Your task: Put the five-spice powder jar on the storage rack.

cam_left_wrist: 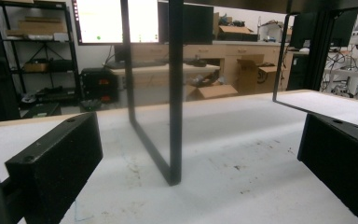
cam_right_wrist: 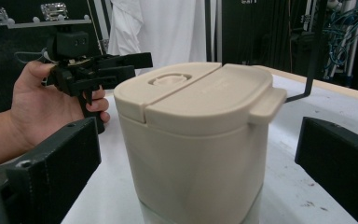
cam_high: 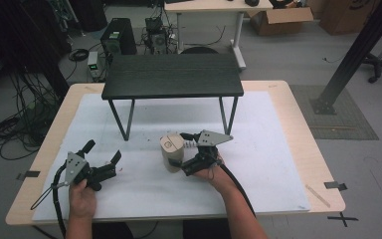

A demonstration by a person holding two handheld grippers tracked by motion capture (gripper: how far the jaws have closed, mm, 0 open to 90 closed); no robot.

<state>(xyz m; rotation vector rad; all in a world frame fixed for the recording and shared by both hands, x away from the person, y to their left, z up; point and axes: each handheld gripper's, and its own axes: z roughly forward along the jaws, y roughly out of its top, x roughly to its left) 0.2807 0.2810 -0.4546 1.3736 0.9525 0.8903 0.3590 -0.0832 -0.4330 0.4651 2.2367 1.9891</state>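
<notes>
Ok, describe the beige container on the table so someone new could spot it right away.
Start at the small black table standing on the white mat. Just in front of it, between the open fingers of the right gripper, stands a beige lidded container. It is the one pale, rounded thing among black hardware.

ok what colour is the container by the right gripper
Beige, or light tan, lid and body alike: the container shows best in the right gripper view.

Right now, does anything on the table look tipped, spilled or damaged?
Nothing stands out. The beige container stands upright with its lid shut, between the open right gripper jaws. The small black table stands level; only faint scuffs mark the white mat.
</notes>
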